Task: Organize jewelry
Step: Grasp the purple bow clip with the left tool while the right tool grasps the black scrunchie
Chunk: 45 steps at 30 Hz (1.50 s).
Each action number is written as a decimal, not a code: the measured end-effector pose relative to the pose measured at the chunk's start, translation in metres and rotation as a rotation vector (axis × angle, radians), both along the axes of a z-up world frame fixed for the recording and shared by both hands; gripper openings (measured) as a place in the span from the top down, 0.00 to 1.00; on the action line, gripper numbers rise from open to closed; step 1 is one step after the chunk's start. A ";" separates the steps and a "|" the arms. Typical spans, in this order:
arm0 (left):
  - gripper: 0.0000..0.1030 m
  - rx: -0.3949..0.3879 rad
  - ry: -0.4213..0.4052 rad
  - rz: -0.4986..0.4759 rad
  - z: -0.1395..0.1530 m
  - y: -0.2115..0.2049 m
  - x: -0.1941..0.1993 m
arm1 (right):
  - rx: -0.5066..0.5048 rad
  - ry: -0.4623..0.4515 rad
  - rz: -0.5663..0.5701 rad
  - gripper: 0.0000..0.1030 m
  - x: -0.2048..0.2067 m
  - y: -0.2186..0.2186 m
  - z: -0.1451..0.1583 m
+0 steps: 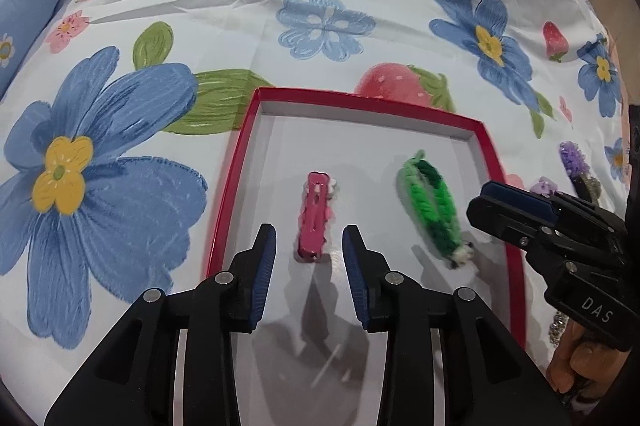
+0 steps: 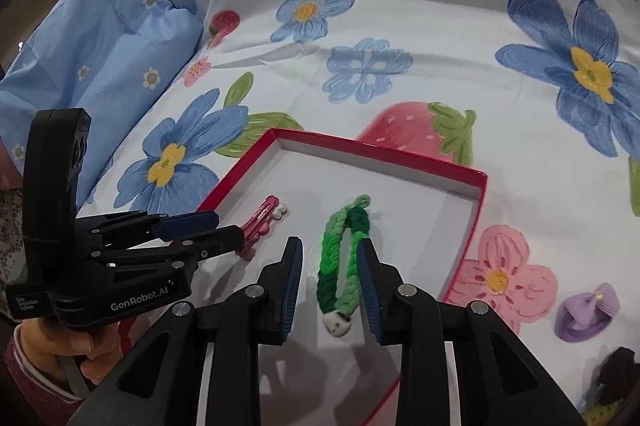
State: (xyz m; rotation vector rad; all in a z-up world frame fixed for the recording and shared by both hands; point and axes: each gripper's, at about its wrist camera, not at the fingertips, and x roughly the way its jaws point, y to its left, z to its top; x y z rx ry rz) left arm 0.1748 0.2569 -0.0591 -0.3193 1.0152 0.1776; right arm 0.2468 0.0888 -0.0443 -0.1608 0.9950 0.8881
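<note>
A red-rimmed box (image 1: 496, 162) with a white floor lies on a flowered sheet; it also shows in the right wrist view (image 2: 478, 210). A pink hair clip (image 1: 314, 214) and a green braided bracelet (image 1: 430, 204) lie inside it. My left gripper (image 1: 309, 246) is open and empty, its tips just short of the clip's near end. My right gripper (image 2: 330, 258) is open, its fingers either side of the green bracelet (image 2: 342, 258), above it. The pink clip (image 2: 260, 222) sits left, partly behind the left gripper (image 2: 224, 230).
Purple hair pieces (image 1: 574, 162) lie right of the box, one shows in the right wrist view (image 2: 586, 310). A dark item (image 2: 616, 366) lies at the lower right. A blue pillow (image 2: 96, 58) sits at the far left. A sparkly piece (image 1: 558, 326) peeks by the hand.
</note>
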 end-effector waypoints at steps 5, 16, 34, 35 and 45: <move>0.64 -0.012 -0.032 -0.013 0.014 -0.017 -0.011 | 0.037 -0.015 -0.043 0.70 -0.009 -0.030 0.015; 0.62 -0.040 -0.083 -0.121 0.041 -0.079 -0.022 | 0.058 -0.037 -0.186 0.70 -0.021 -0.125 0.036; 0.58 -0.027 -0.090 -0.284 0.054 -0.158 0.004 | 0.043 -0.047 -0.422 0.63 -0.011 -0.262 0.040; 0.58 -0.022 -0.087 -0.292 0.053 -0.162 0.008 | 0.041 -0.046 -0.432 0.63 -0.008 -0.267 0.039; 0.58 0.009 -0.053 -0.345 0.044 -0.188 0.041 | 0.037 -0.014 -0.426 0.61 0.014 -0.280 0.028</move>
